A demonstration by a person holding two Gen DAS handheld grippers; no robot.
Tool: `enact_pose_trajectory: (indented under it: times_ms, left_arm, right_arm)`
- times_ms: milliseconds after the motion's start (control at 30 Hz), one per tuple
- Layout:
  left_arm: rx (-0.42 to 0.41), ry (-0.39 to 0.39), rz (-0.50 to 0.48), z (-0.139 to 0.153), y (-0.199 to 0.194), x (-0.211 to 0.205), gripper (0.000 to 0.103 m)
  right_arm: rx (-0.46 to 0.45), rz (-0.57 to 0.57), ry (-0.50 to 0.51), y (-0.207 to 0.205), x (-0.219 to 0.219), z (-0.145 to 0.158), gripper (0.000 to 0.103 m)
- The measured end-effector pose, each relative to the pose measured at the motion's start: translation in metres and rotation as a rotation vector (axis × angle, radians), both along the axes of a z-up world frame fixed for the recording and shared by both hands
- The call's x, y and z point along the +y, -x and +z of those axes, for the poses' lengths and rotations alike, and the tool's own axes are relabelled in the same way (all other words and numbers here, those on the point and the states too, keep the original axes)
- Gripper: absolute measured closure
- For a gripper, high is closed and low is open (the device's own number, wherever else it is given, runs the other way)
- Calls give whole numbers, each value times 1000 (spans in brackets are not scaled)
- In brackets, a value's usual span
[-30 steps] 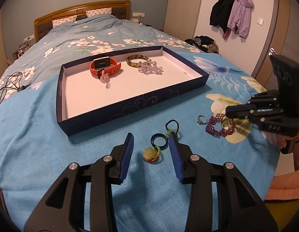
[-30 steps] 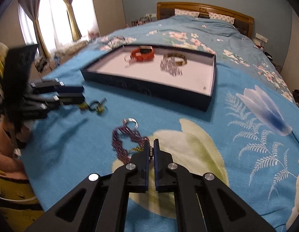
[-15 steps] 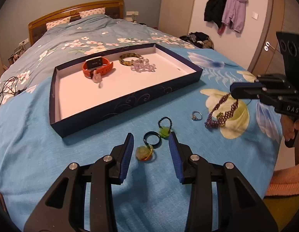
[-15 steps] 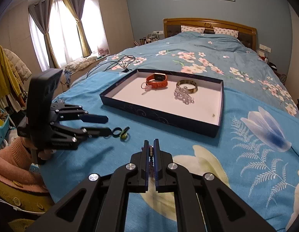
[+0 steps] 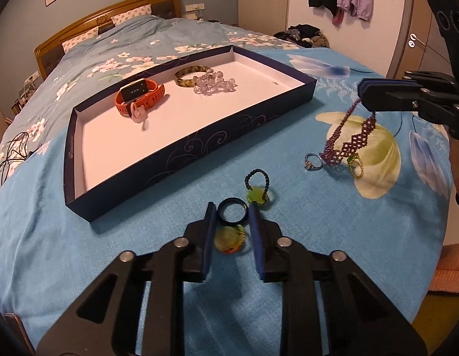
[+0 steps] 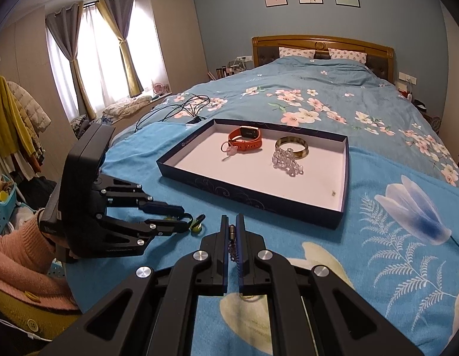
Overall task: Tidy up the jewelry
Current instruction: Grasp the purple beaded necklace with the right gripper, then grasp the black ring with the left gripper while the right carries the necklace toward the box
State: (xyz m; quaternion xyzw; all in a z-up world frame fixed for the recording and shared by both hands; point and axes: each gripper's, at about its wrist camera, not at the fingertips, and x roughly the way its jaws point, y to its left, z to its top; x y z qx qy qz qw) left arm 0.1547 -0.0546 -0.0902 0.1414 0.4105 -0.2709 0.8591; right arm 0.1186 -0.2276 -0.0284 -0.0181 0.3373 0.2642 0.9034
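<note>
Dark ring — between closing jaws

The left gripper points down at the bed, jaws closing around a dark ring. The right gripper is clamped on a purple bracelet, lifted above the bed.

Daylight glows through the curtained window, the room stays dim and warm, and fisheye bending darkens every corner.
</note>
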Motion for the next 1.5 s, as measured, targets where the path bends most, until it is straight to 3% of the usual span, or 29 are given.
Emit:
enact_pose_trajectory:
  times_ms: [1000,1500]
  left_arm:
    - [-129,117,89,54,-6,24,81]
    - [-133,128,120,58,-35,25,81]
  right_arm:
    - [-80,-26,-22,-37,2,25,100]
    - [-87,-53,-40,-71,6,30,100]
